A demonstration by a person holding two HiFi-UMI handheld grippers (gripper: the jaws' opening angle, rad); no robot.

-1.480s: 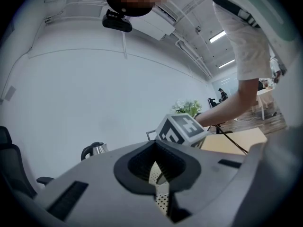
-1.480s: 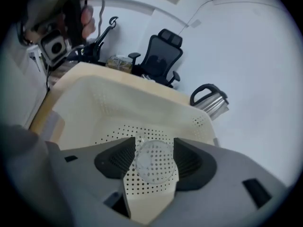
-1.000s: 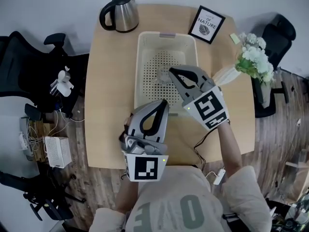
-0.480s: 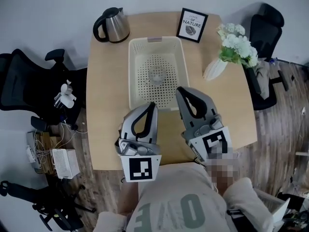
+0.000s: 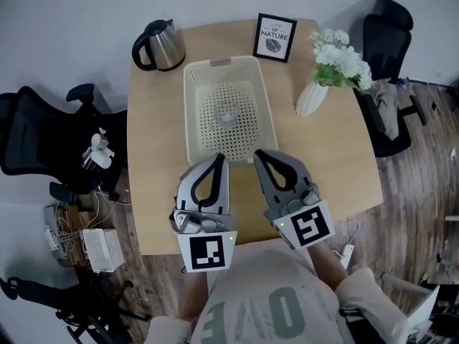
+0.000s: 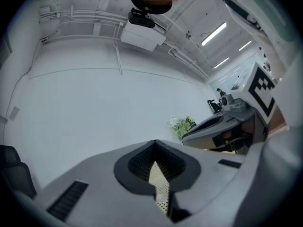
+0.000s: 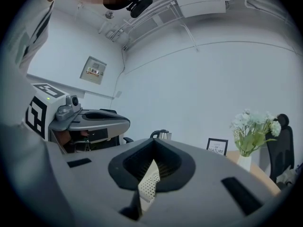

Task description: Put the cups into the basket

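A cream perforated basket (image 5: 192, 113) stands in the middle of the wooden table (image 5: 154, 156). One clear glass cup (image 5: 228, 113) sits on its floor. Both grippers hover side by side over the table's near edge, just in front of the basket. My left gripper (image 5: 219, 158) is shut with nothing in it, its tips pointing at the basket's near rim. My right gripper (image 5: 259, 154) is also shut and empty. In the left gripper view the closed jaws (image 6: 155, 142) show only a sliver of basket (image 6: 160, 183) past them; the right gripper view (image 7: 154, 141) shows the same.
A steel kettle (image 5: 159, 45) stands at the table's far left corner. A framed print (image 5: 275, 37) leans at the back, and a white vase of flowers (image 5: 326, 70) stands to the right. Black office chairs (image 5: 43, 131) flank the table, with cables on the floor.
My right gripper has drawn back from above the basket to the near table edge beside the left gripper. The left gripper stayed roughly in place; the head view shifted.
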